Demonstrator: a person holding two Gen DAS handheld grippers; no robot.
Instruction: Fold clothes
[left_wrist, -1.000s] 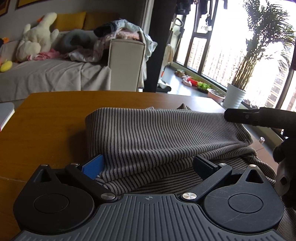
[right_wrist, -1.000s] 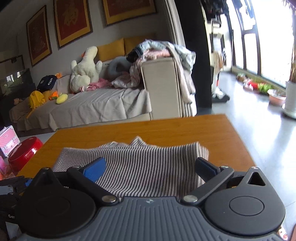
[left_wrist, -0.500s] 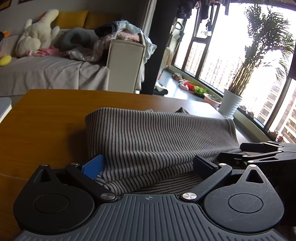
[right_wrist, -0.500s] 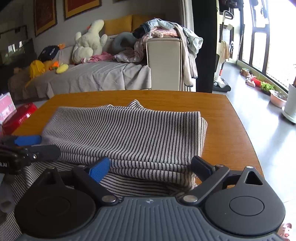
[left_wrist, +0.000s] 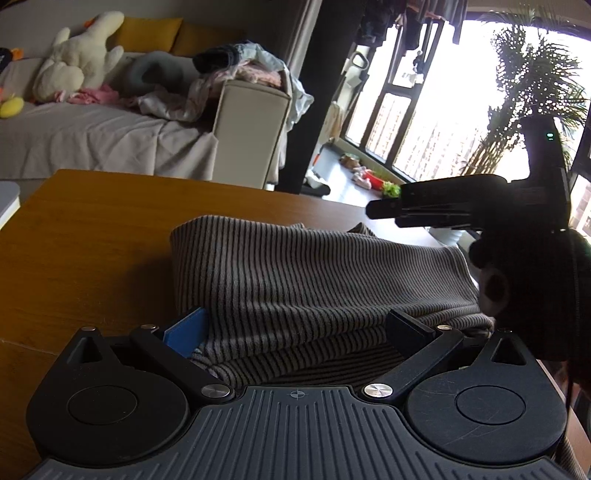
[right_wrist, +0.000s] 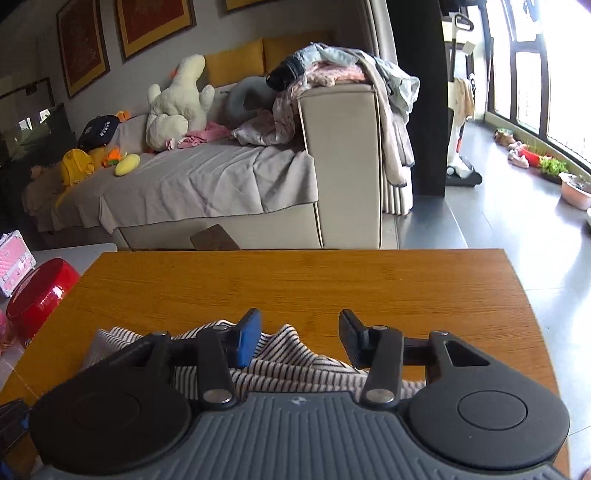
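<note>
Striped knit garment (left_wrist: 314, 280): folded in layers, lying at the near edge of the wooden desk (left_wrist: 92, 236). Left gripper (left_wrist: 299, 325): fingers wide, straddling the folded layers. Right gripper (right_wrist: 300, 338): fingers partly parted, raised above the garment's far edge, holding nothing.

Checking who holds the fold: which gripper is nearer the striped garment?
Left. The left gripper sits low with the striped garment between its open fingers; the right gripper hovers above it.

A home living room: beyond the right claw stands a sofa (right_wrist: 207, 184) with plush toys (right_wrist: 177, 99) and heaped laundry (right_wrist: 332, 70); framed pictures (right_wrist: 155, 26) hang above, a potted palm (left_wrist: 532, 110) by tall windows.
</note>
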